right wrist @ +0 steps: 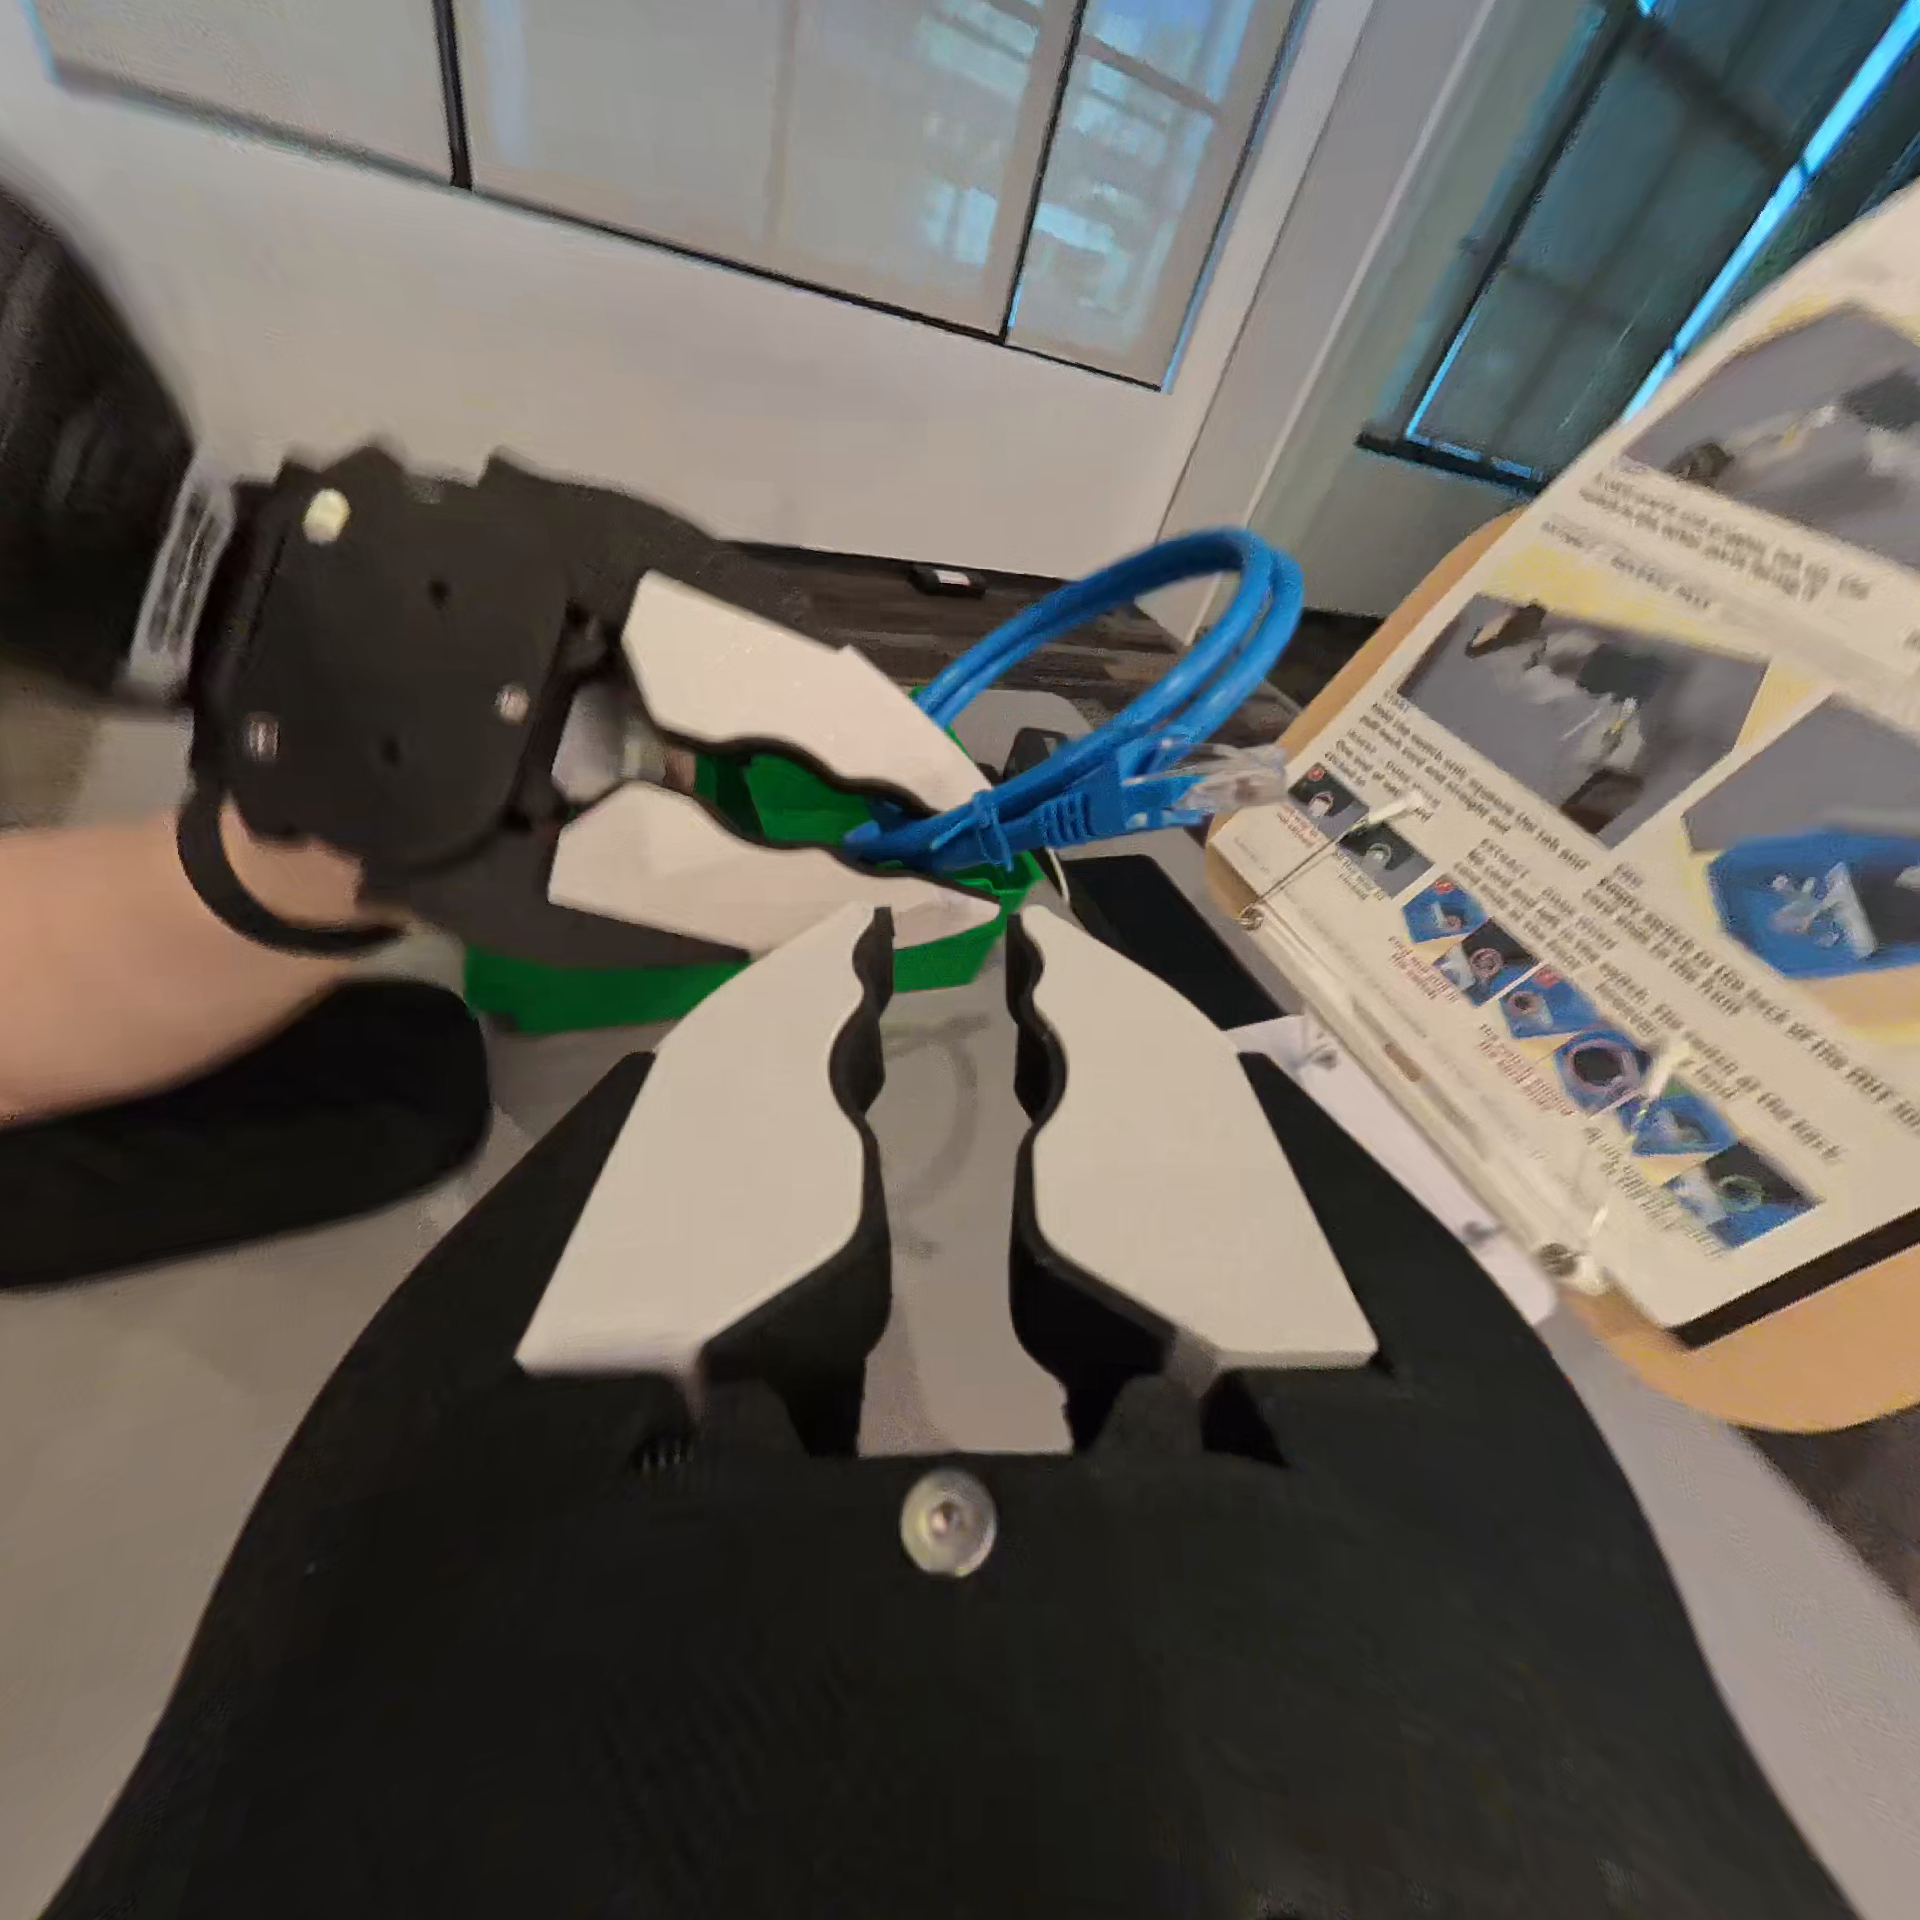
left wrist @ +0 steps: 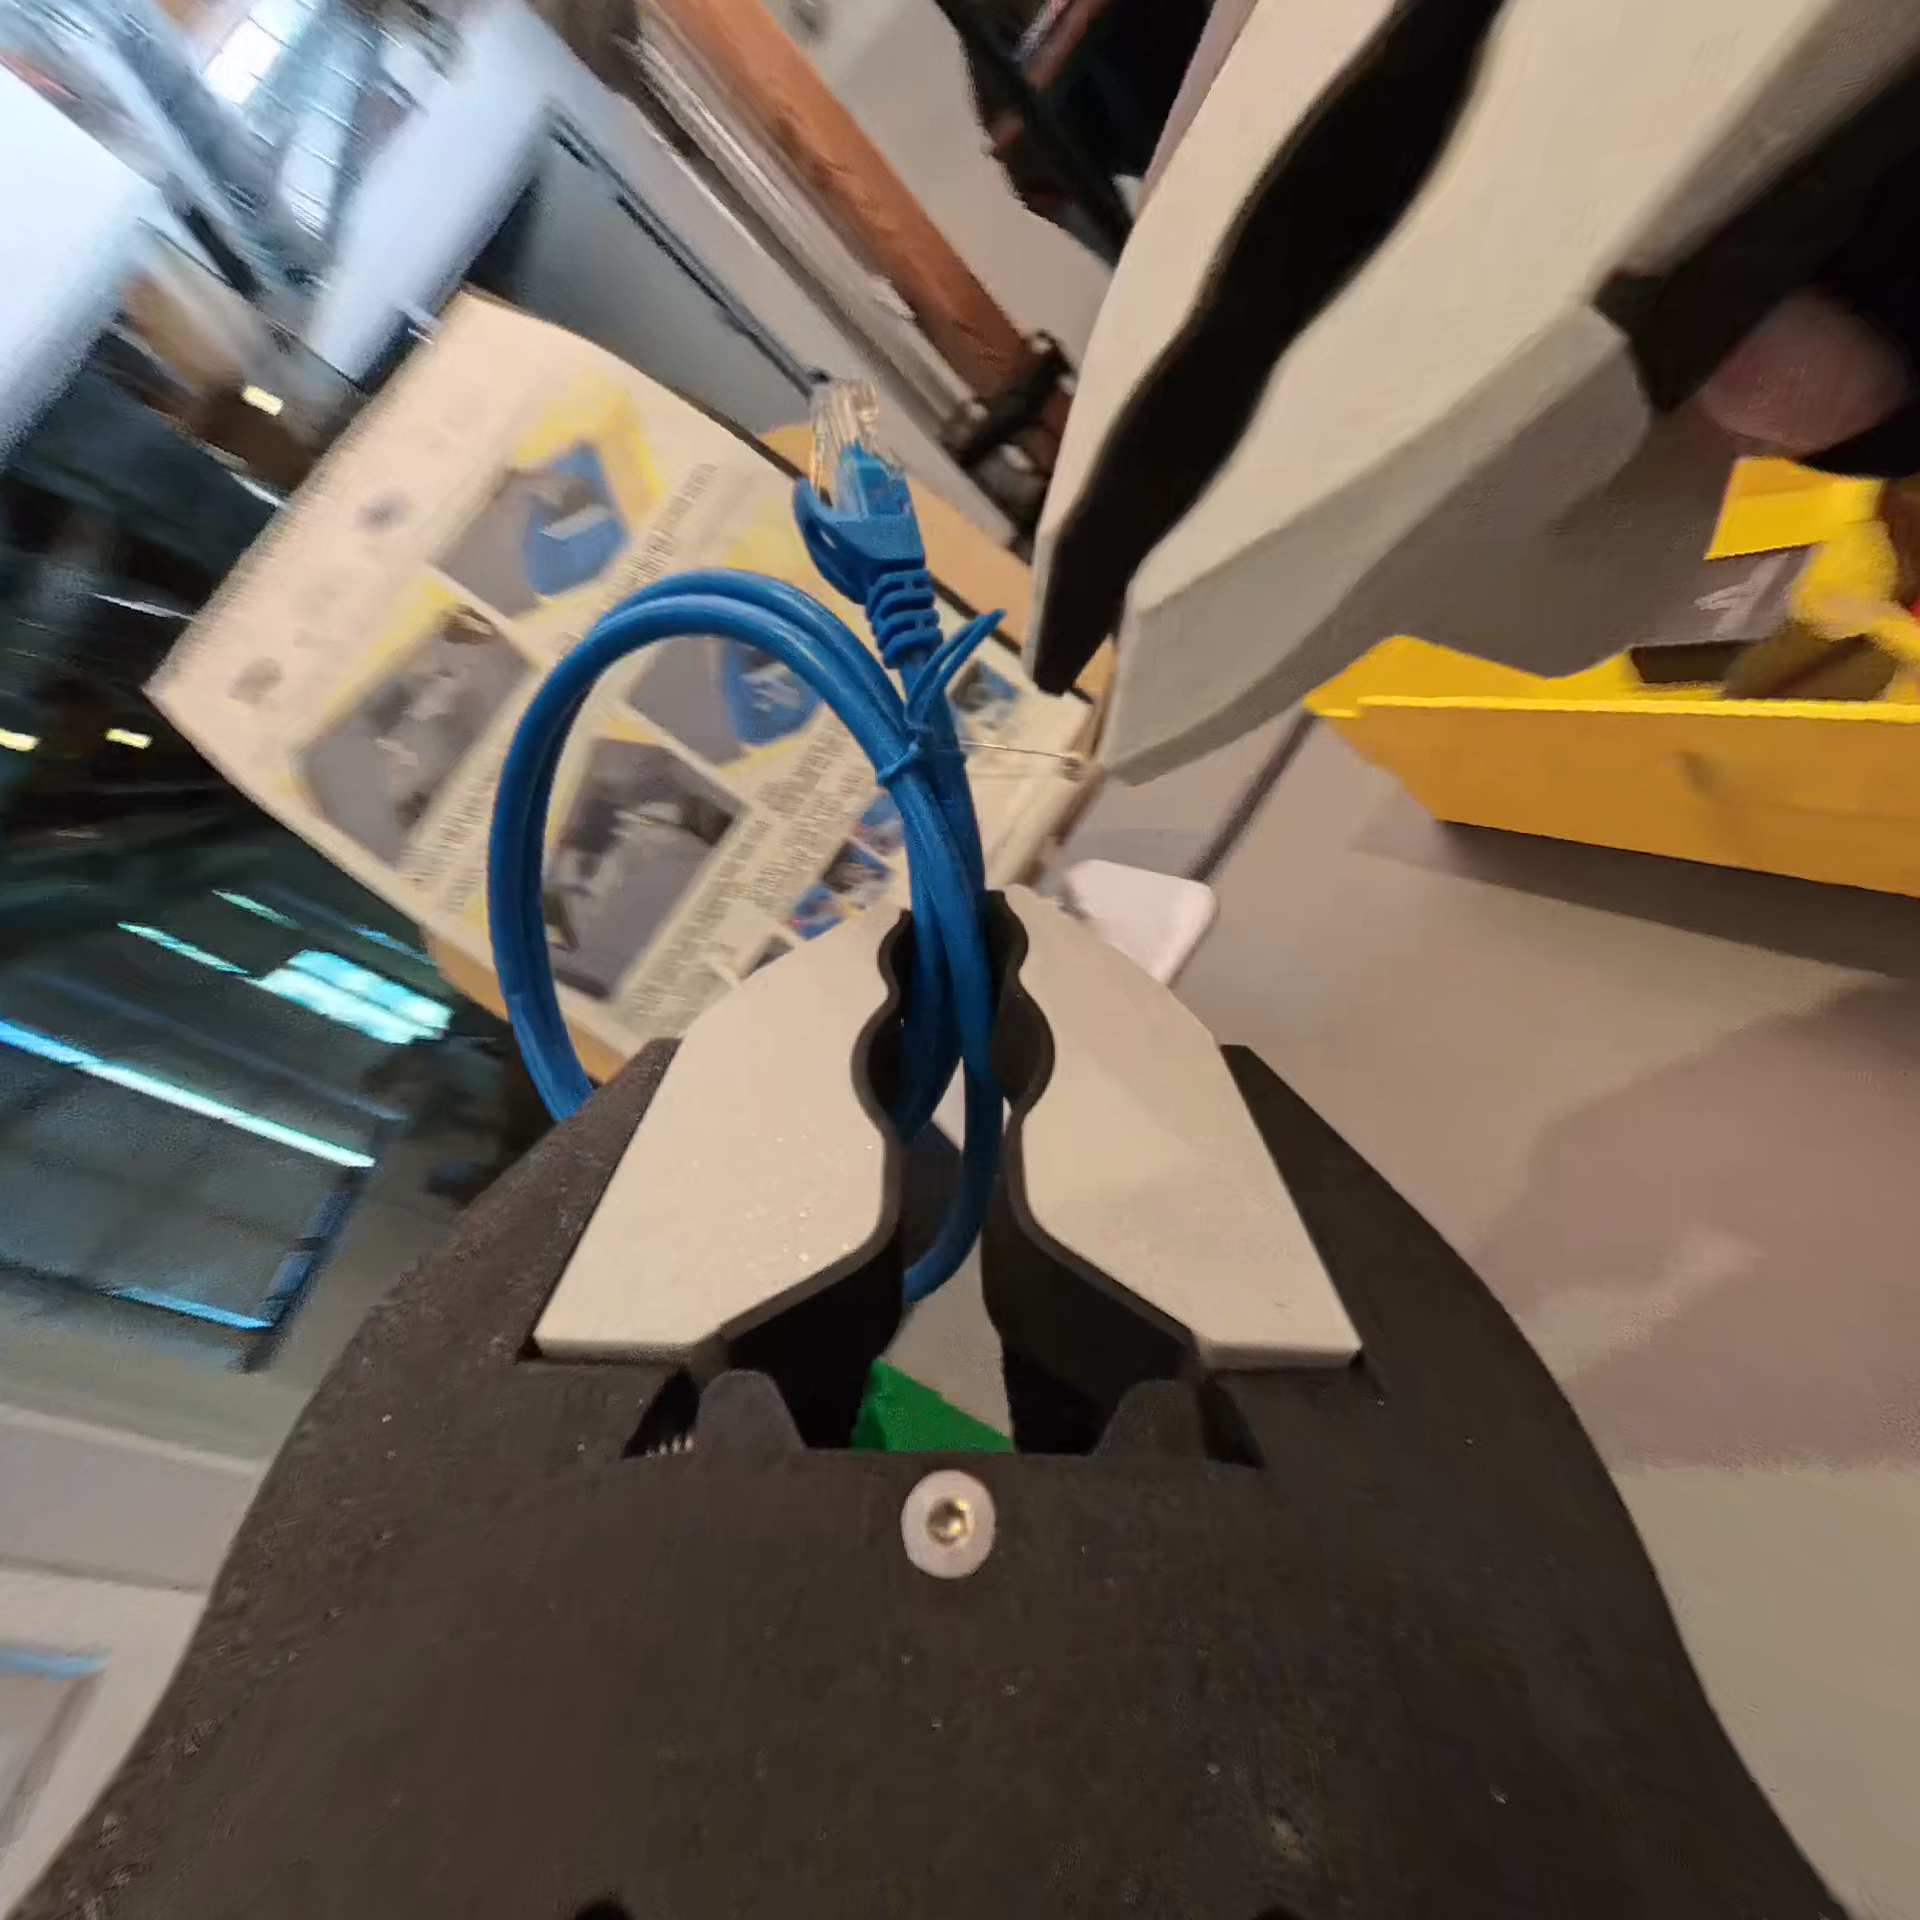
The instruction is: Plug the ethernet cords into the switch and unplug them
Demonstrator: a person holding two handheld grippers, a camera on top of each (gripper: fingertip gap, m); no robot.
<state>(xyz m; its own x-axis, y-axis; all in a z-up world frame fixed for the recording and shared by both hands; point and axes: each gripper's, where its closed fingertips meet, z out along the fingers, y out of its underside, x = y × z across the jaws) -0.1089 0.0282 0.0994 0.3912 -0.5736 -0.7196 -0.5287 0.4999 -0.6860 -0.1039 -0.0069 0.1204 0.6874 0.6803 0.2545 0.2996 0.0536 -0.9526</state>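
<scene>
Left gripper [left wrist: 951, 935] clamped on coiled blue cord [left wrist: 935, 831], pads pressing bundle; plug [left wrist: 857, 488] free, pointing away from gripper. Cord held in air above bench [left wrist: 1507, 1039]. Right gripper [right wrist: 951, 935] open, nothing between fingers, close beside cord. Green bin [right wrist: 727, 977] beneath left gripper.

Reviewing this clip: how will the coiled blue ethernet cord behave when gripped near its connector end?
The blue ethernet cord, clamped in the left gripper, holds its loop in the air, so probably springy, not limp. A tie bundles it, so likely it moves as one. The clear plug sticks out unsupported and may wobble.
</scene>
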